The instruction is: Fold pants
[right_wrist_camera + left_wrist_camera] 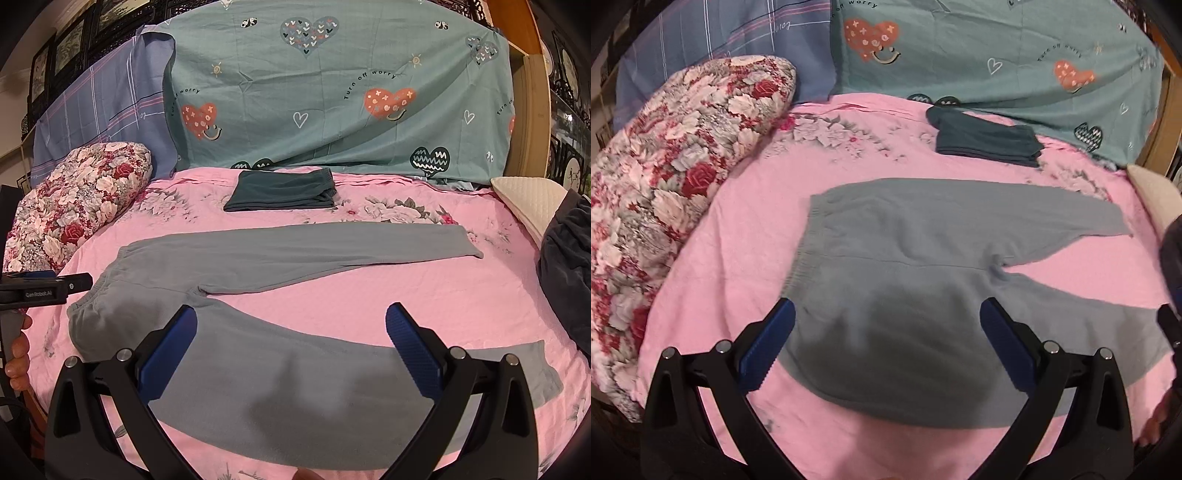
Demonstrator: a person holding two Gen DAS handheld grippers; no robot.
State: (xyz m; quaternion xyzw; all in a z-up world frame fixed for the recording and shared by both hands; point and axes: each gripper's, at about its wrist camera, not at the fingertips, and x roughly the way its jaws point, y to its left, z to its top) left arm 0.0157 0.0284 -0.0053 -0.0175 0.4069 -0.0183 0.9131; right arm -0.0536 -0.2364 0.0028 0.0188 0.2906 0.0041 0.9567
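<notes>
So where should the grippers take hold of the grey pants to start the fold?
Probably the near leg of the grey pants: it lies flat beside the far leg. Come from the near edge, left gripper by the waistband, right gripper toward the cuff.

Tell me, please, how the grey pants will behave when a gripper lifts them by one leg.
The grey pants lie flat and limp on the pink sheet, so they will probably droop and trail. The fabric looks soft and matte, so likely not slippery. The ribbed waistband may bunch.
</notes>
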